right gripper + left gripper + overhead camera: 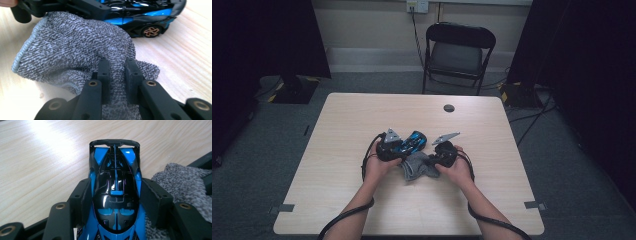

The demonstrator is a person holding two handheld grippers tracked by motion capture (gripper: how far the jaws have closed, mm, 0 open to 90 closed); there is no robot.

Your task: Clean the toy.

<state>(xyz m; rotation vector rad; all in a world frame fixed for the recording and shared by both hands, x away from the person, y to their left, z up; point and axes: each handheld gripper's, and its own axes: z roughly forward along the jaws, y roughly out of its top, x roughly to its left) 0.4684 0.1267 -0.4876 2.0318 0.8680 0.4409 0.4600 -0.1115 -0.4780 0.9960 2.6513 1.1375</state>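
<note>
Glossy blue-and-black plastic toy racing car [115,195] being wiped, mid-tabletop, nearer the person's edge.
Left gripper [115,200] has its jaws half open, clamped on the car's smooth flanks; right gripper [117,75] is nearly closed, pinching a nubby grey knitted cloth [75,47] that lies against the car's side. Judging by this, wiping seems underway; the cloth has not covered the roof.

A recording room or lab, probably. A pale wood-grain table [362,115] stands at frame centre on grey carpet [257,170], with tape marks [282,208] beside its lower corners. Black curtains [272,35] fill both upper corners; a folding chair [458,52] and wall socket [417,5] sit top centre.
</note>
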